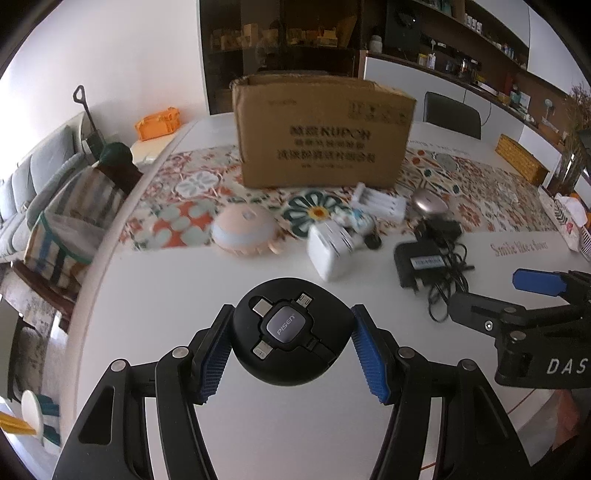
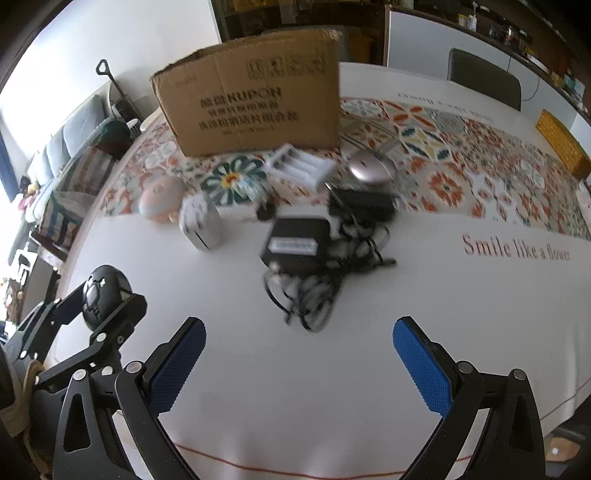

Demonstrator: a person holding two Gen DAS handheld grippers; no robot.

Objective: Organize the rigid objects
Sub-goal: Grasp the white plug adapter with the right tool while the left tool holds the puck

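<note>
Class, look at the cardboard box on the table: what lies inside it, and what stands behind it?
The cardboard box shows only its printed front, so its inside is hidden. Behind it, dark shelving rises above its top; anything lower is covered.

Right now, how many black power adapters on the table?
2. One with a white label lies near the table's middle above a cable tangle; a second lies just behind it, beside the pink oval case. Cables may hide more.
</note>
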